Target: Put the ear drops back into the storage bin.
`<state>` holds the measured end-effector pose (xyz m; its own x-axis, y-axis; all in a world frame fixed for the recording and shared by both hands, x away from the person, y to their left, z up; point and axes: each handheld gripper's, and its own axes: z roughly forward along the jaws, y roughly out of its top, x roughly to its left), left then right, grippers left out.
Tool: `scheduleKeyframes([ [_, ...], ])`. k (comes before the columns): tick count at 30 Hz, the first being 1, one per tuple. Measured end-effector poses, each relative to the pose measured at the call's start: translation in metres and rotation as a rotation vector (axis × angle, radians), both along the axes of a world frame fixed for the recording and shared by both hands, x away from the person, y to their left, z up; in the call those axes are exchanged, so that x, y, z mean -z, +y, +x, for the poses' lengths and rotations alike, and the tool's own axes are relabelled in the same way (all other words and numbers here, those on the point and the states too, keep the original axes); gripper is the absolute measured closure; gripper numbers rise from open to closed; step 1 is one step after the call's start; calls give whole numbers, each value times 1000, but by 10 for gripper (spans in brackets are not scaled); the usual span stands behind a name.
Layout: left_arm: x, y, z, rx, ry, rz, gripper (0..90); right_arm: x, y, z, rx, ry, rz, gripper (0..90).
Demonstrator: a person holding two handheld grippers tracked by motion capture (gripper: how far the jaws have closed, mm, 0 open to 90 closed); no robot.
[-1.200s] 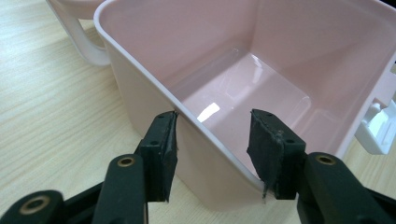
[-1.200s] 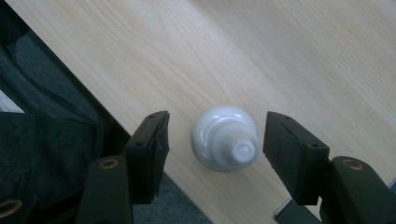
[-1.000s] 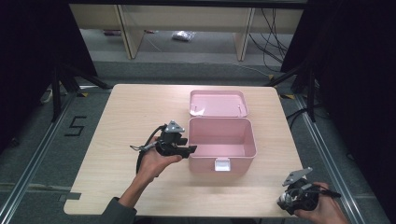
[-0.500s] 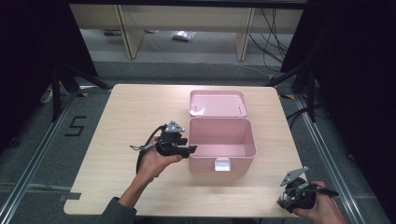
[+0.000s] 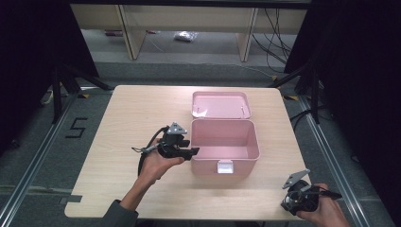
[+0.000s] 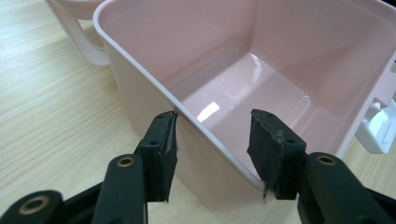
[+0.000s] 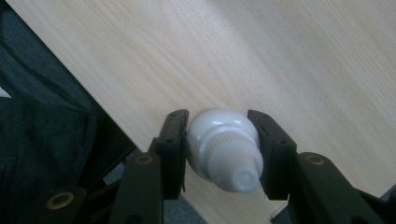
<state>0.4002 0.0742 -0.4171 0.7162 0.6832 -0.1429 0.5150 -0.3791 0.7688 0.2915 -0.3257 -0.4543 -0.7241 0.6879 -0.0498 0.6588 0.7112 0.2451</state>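
Standing open on the table (image 5: 118, 142), the pink box (image 5: 225, 142) is being steadied at its left wall between the left gripper (image 6: 212, 140)'s parted jaws, while near right the right gripper (image 7: 218, 140)'s jaws have just been closing and are now clamping a white bottle (image 7: 224, 147), readying it for the box.

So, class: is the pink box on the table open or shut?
Open. The pink box shows its bare inside, and its lid lies flat behind it on the table.

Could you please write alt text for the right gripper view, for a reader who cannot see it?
Two black jaws of the right gripper have just been closing and now press on a small white plastic bottle with a ribbed screw cap, its cap pointing toward the camera. Behind it lies the light wooden table, whose edge runs diagonally past dark floor.
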Motion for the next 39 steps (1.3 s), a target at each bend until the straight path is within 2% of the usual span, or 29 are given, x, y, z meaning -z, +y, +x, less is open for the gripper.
scheduleKeyframes([
  [2, 0, 0, 0, 0, 0, -1, 513, -2, 1, 0, -20, 0, -12, 602],
  [6, 0, 0, 0, 0, 1, -1, 514, -6, 2, 1, -15, -5, 0, 603],
  [9, 0, 0, 0, 1, 1, 0, 513, -12, 1, 3, -30, -28, 2, 603],
  [10, 0, 0, 0, 1, 1, 0, 513, -13, 2, 3, -11, -18, 8, 603],
  [14, 0, 0, 0, 0, 1, 1, 514, -17, 3, 8, -31, -22, 19, 603],
  [15, 0, 0, 0, 0, 2, 0, 514, -17, 3, 8, -27, -12, 23, 603],
  [16, 0, 0, 0, 0, 1, 0, 514, -18, 3, 10, -45, -24, 26, 603],
  [18, 0, 0, 0, 0, 1, 1, 514, -19, 5, 12, -30, -15, 29, 603],
  [19, 0, 0, 0, 0, 1, 1, 514, -22, 5, 17, -53, -21, 34, 603],
  [22, 0, 0, 0, 0, 1, 1, 514, -25, 5, 21, -64, -17, 43, 603],
  [23, 0, 0, 0, 0, 1, 2, 514, -28, 7, 23, -33, 14, 52, 603],
  [24, 0, 0, 0, 0, 1, 2, 514, -28, 7, 23, -33, 14, 52, 603],
  [25, 0, 0, 0, 0, 0, 1, 514, -30, 5, 28, -74, -10, 51, 603],
  [26, 0, 0, 0, -1, 0, 2, 514, -31, 6, 29, -62, 1, 55, 603],
  [28, 0, 0, 0, 4, 4, 2, 515, -34, 6, 33, -78, -3, 49, 603],
  [30, 0, 0, 0, 4, 3, 3, 515, -38, 8, 36, -74, 5, 45, 603],
  [32, 0, 0, 0, 4, 3, 3, 515, -43, 9, 39, -92, -7, 49, 603],
  [34, 0, 0, 0, 4, 3, 3, 515, -48, 13, 40, -71, 8, 59, 603],
  [35, 0, 0, 0, 4, 2, 4, 515, -52, 13, 43, -105, -7, 60, 603],
  [39, 0, 0, 0, 2, 0, 2, 516, -67, 20, 49, -128, -11, 60, 603],
])
